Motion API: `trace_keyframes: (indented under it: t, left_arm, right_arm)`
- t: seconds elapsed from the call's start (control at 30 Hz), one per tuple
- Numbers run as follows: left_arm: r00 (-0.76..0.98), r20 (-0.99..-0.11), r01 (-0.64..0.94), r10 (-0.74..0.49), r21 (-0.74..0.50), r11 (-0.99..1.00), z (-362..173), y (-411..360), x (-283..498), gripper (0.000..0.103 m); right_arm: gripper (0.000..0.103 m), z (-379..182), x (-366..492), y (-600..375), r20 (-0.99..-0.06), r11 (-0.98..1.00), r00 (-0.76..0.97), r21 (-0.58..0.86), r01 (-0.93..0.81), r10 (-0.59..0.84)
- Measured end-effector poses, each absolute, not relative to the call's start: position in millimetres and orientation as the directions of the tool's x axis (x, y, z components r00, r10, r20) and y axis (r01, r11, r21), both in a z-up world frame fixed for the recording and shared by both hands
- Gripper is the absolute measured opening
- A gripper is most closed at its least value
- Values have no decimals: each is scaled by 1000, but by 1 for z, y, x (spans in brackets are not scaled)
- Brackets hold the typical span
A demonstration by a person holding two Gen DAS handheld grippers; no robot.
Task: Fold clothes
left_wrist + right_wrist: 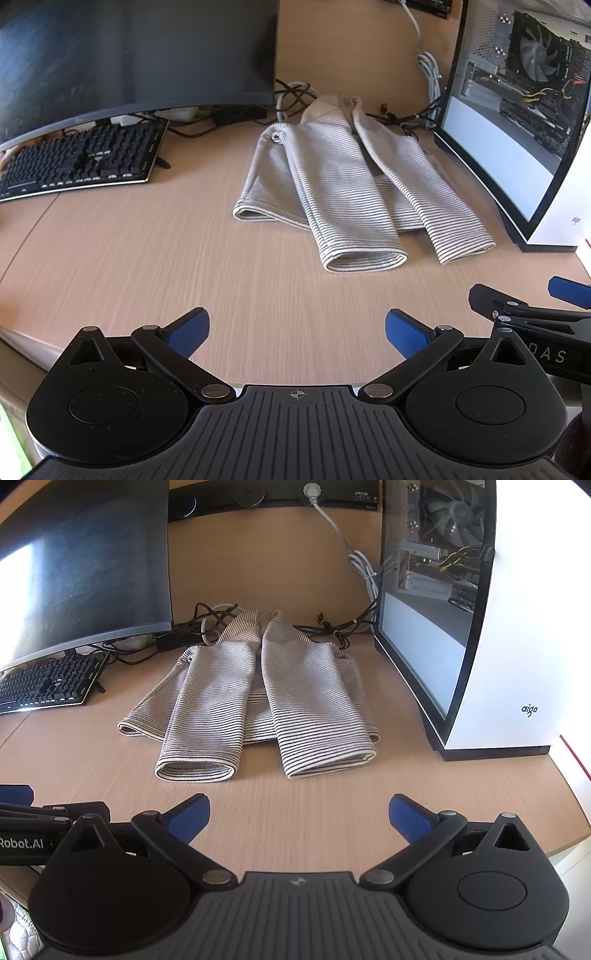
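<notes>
My left gripper and right gripper gape wide and empty over the pale wood-grain desk, the fine-striped knit garment lying ahead with both sleeves folded in, beside a white glass-sided computer case marked "aigo".

Striped grey-white garment flat on desk, both sleeves folded inward over body, cuffs toward camera.

office desk | monitor | keyboard | open PC tower | cables
</notes>
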State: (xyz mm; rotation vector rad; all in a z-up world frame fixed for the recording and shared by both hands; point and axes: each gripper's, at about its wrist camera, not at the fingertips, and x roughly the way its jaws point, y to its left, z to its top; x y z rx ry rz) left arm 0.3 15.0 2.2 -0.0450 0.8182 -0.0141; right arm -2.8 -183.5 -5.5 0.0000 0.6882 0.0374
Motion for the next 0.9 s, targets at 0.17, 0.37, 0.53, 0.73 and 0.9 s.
trace_keyframes:
  t: [0.17, 0.37, 0.53, 0.73, 0.9]
  left_arm:
    - [680, -732, -6, -30, -47, 999, 1, 15, 1, 103]
    - [679, -733, -9, -30, -49, 999, 0, 14, 1, 103]
    - [678, -734, -11, -30, -51, 999, 0, 13, 1, 103]
    - [678, -735, -10, -30, -51, 999, 0, 12, 2, 103]
    - [676, -736, -6, -33, -51, 999, -1, 11, 3, 103]
  right_arm:
    - [103, -8, -4, -184, -634, 999, 772, 12, -37, 36]
    - [103, -9, -4, -184, -635, 999, 772, 13, -38, 38]
    - [103, -9, -3, -184, -635, 999, 772, 13, -40, 39]
    - [103, -9, -2, -184, -635, 999, 771, 14, -42, 42]
    - [103, -9, -1, -185, -635, 999, 771, 14, -45, 44]
